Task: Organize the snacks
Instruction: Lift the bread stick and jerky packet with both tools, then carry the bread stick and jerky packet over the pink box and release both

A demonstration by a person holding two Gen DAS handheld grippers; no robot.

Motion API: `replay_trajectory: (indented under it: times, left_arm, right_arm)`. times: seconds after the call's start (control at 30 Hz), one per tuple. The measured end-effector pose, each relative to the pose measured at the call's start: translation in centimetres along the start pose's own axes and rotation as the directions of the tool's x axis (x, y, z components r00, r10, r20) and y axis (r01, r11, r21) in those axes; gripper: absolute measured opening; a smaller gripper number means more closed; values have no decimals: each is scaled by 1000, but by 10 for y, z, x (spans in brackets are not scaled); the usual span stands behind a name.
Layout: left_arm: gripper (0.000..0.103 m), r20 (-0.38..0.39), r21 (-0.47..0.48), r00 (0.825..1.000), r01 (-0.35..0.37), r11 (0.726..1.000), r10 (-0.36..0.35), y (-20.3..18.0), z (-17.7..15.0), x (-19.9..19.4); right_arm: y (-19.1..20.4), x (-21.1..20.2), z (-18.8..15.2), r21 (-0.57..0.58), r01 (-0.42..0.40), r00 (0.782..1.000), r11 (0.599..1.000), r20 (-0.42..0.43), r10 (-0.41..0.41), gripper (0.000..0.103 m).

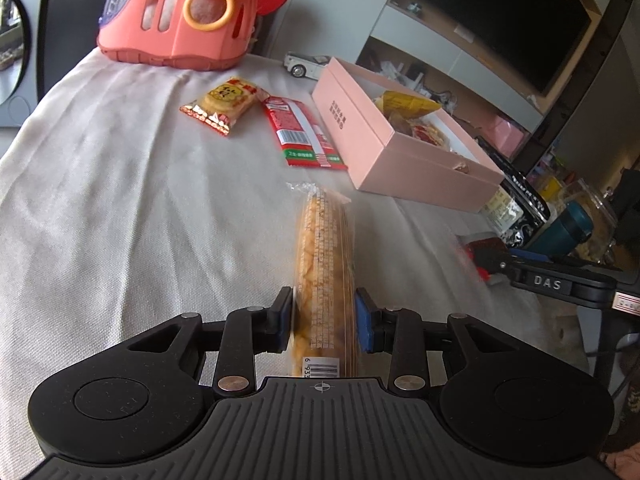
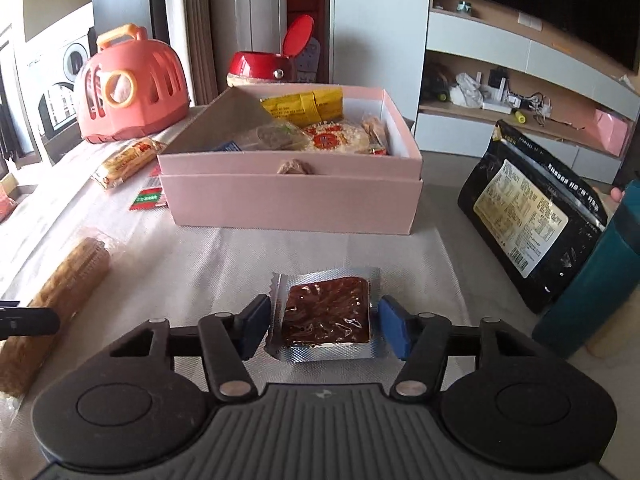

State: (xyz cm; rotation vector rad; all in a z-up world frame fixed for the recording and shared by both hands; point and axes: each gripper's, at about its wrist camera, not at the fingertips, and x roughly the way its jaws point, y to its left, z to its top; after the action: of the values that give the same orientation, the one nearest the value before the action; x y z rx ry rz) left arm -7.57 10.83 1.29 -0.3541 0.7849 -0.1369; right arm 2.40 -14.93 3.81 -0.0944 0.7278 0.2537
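Note:
My left gripper is shut on a long clear pack of yellow crackers, its blue pads pressing both sides near the barcode end. The pack points toward the open pink box, which holds several snacks. In the right wrist view, a square foil pack with a dark red slab lies on the cloth between the pads of my right gripper, which touch its side edges. The pink box stands just beyond it. A yellow round-cracker pack and a red pack lie left of the box.
A coral pet carrier and a white toy car sit at the table's far end. A black pouch leans on a teal cup at the right. A red lidded container stands behind the box.

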Motion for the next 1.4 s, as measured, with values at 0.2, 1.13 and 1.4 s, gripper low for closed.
replay_trajectory:
  times: [0.2,1.13,1.4]
  left_arm:
    - [36,3,2,1000,-12,1000,12,-3,0,-3]
    - [36,309,95,931,173,980,-194,-109,199,21]
    - [37,40,82,996,82,993,-85,-88,204,172]
  right_arm:
    - [1,-8,-1,-21,2,1000,1000,18,-2,58]
    - [-44,-104,171,9,-37,905,999,424,30,59]
    - [-48,-12,191,10,15,959,1000,283,-17,59]
